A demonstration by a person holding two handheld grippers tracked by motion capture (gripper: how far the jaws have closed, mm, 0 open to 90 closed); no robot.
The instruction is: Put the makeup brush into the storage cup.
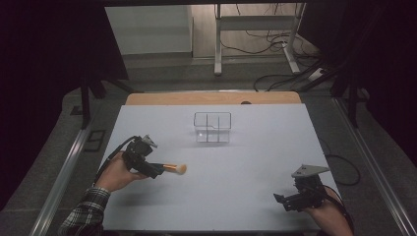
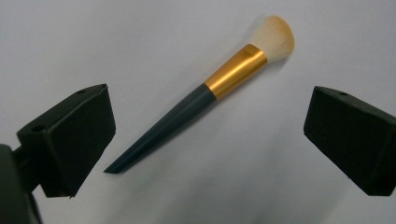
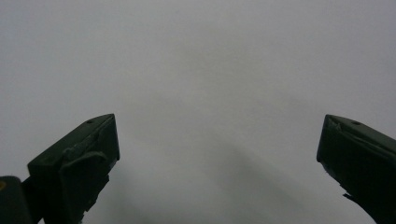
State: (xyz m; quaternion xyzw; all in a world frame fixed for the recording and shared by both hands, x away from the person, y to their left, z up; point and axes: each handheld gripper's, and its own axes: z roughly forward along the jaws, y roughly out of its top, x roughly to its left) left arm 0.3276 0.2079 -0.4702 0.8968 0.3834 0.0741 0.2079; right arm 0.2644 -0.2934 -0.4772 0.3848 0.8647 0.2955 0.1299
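While the clear divided box [image 1: 212,127] sits empty, the brush [image 2: 205,93] lies apart.

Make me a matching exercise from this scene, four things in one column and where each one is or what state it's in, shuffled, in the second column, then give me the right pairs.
Things:
1. makeup brush
2. clear divided organizer
3. left gripper
4. right gripper

Places or states:
A. open, at the table's near right corner, with bare table ahead of it
B. lying on the white table between open jaws
C. open, with a jaw on either side of the brush
D. standing empty toward the far middle of the table

Pairs: 1-B, 2-D, 3-C, 4-A
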